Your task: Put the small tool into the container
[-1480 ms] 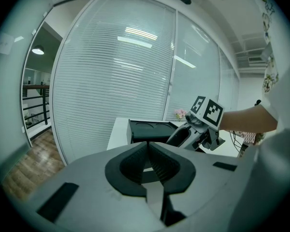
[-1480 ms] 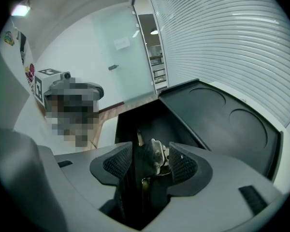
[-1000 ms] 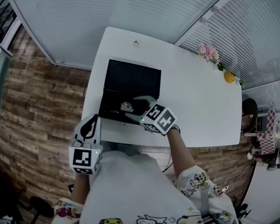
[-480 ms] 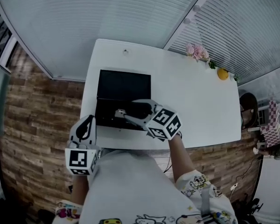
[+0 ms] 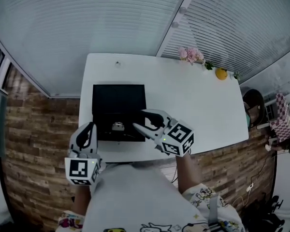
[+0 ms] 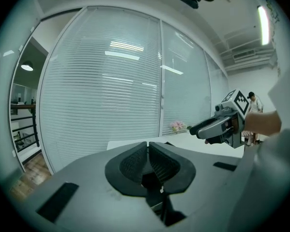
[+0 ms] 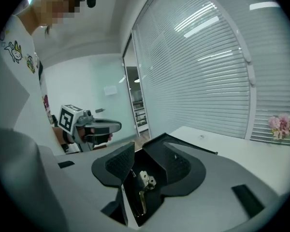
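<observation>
The black container (image 5: 118, 100) stands open on the white table (image 5: 193, 105), lid raised at the back. The small metal tool (image 5: 118, 126) lies inside it. My right gripper (image 5: 138, 118) hangs open above the container's right front corner; its jaws have just been closing a little, with nothing gripped. In the right gripper view the tool (image 7: 145, 180) shows far below, through the gap of my right gripper (image 7: 147, 154). My left gripper (image 5: 89, 127) hovers at the table's front edge, left of the container, shut and empty, its pads (image 6: 135, 162) touching.
Pink flowers (image 5: 192, 55) and a small yellow object (image 5: 221, 74) sit at the table's far right edge. Window blinds run behind the table. Wood flooring lies to the left. A person (image 5: 253, 111) sits beyond the table's right end.
My right gripper has lifted up and back from the container's inside, leaving the tool lying there. My left gripper has risen slightly beside the table's front edge.
</observation>
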The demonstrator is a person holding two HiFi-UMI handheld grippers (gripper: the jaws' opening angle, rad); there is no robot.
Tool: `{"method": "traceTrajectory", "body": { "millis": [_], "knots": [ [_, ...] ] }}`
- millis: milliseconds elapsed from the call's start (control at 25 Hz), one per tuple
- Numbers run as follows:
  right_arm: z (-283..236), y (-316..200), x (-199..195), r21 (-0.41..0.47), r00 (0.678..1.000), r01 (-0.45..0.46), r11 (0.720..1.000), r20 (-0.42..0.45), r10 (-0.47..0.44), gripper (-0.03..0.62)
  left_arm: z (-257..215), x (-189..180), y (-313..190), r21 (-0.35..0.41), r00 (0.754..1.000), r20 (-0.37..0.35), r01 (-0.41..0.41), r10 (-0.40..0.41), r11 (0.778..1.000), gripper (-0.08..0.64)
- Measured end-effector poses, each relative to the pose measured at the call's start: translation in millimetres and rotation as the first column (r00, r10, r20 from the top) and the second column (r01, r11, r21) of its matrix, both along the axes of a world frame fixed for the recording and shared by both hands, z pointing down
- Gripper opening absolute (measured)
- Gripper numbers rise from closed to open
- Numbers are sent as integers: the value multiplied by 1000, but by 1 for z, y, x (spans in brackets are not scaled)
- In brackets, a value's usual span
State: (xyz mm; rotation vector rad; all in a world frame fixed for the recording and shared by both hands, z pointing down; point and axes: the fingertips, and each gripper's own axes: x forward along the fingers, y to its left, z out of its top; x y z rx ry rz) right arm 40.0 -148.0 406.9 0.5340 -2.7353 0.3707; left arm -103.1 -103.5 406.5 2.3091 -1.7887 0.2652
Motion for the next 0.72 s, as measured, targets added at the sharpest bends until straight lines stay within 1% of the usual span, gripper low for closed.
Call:
{"method": "traceTrajectory", "body": {
  "millis": [120, 280, 360, 440, 560, 720],
  "knots": [
    [-8, 1, 12, 31, 998, -63, 998, 31, 62, 136, -4, 7, -4, 5, 1000, -2, -28, 28, 1000, 11],
    [-16, 3, 23, 68, 989, -136, 988, 60, 132, 91, -10, 20, -11, 20, 997, -8, -74, 75, 997, 11],
    [-20, 6, 30, 74, 982, -174, 982, 82, 168, 79, -10, 26, -11, 20, 995, -11, -94, 94, 995, 11],
    [-21, 9, 37, 74, 973, -215, 974, 102, 207, 55, -8, 29, -10, 14, 994, -15, -109, 109, 994, 11],
    [-20, 13, 50, 67, 954, -279, 958, 129, 269, 37, -6, 36, -9, 8, 991, -30, -131, 131, 991, 11],
    [-22, 17, 66, 60, 926, -352, 934, 168, 338, 19, -6, 43, -8, 7, 987, -27, -157, 157, 988, 11]
  ]
}}
